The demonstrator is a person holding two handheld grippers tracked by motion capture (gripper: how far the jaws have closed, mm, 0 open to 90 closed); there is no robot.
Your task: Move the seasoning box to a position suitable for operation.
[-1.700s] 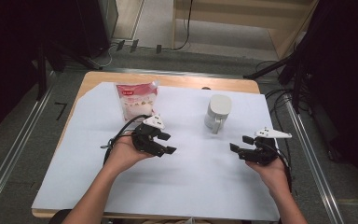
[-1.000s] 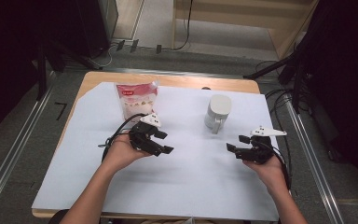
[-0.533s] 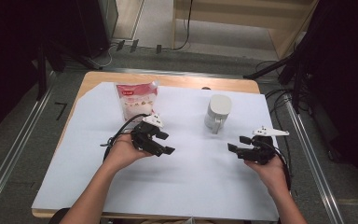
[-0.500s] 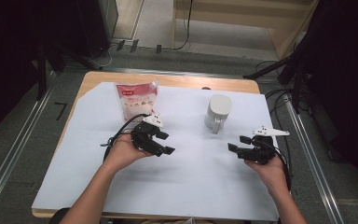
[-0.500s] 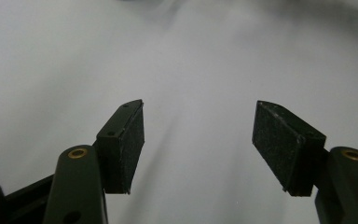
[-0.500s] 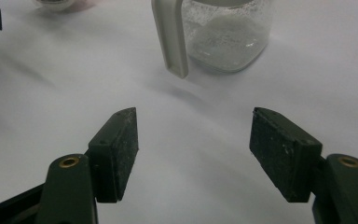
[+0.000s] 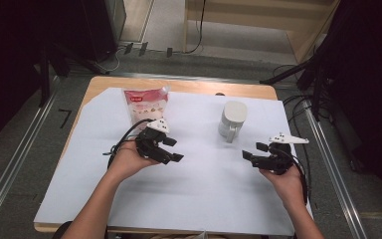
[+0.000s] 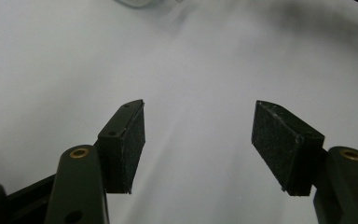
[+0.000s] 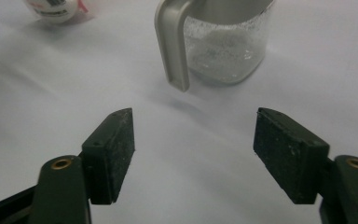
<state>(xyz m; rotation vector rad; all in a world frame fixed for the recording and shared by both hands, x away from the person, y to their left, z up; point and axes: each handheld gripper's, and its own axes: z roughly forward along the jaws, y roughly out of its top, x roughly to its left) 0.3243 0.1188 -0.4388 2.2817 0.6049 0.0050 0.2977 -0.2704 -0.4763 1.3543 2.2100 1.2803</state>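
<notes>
Both grippers stood with jaws wide apart and held nothing: the left gripper (image 7: pixel 171 149) hovered near the table's middle, and the right gripper (image 7: pixel 252 153), whose jaws had just been opening with nothing between them, hung at the right. A clear glass-like pitcher with a grey lid and grey handle (image 7: pixel 232 121) stood just beyond the right gripper, its handle (image 9: pixel 173 46) turned toward it. A pink and clear plastic bag of white pieces (image 7: pixel 147 103) lay farther off at the left on the white sheet (image 7: pixel 204 199).

If the right gripper closed on the handle alone, the pitcher might swing or tip, since the handle looked smooth and slim. A grab at the bag could slip on the slick film.

The pitcher's rim was cut off in the right gripper view, so whether it held anything stayed unclear. The bag's print was too small to read.
</notes>
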